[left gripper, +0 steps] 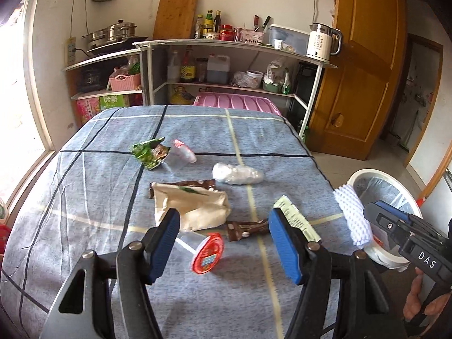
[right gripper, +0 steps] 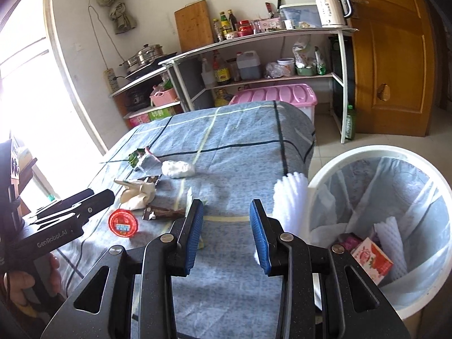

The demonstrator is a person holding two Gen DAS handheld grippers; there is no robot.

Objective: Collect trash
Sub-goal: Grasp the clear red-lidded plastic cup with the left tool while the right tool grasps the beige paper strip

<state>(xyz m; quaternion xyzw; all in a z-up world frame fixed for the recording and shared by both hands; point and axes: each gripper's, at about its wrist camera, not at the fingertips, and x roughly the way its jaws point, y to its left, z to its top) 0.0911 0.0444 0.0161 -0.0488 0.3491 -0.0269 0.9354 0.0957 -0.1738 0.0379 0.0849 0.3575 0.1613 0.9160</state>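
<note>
Trash lies on a blue plaid-covered table (left gripper: pixel 84 186): a red round lid (left gripper: pixel 208 253), a beige paper bag (left gripper: pixel 195 206), a brown wrapper (left gripper: pixel 245 230), a green snack packet (left gripper: pixel 151 152), a clear plastic wad (left gripper: pixel 237 173) and a paper slip (left gripper: pixel 296 217). My left gripper (left gripper: pixel 224 243) is open and empty above the red lid, which also shows in the right wrist view (right gripper: pixel 123 222). My right gripper (right gripper: pixel 226 227) is open and empty over the table's right edge. A white foam net (right gripper: pixel 292 197) hangs at the rim of the white lined bin (right gripper: pixel 325 175).
The bin holds a red carton (right gripper: pixel 371 260) and foam pieces. Behind the table stand a kitchen shelf (left gripper: pixel 226 45) with bottles and a kettle (left gripper: pixel 322 41), a pink storage box (left gripper: pixel 240 103) and a wooden door (left gripper: pixel 361 65). A bright window is at the left.
</note>
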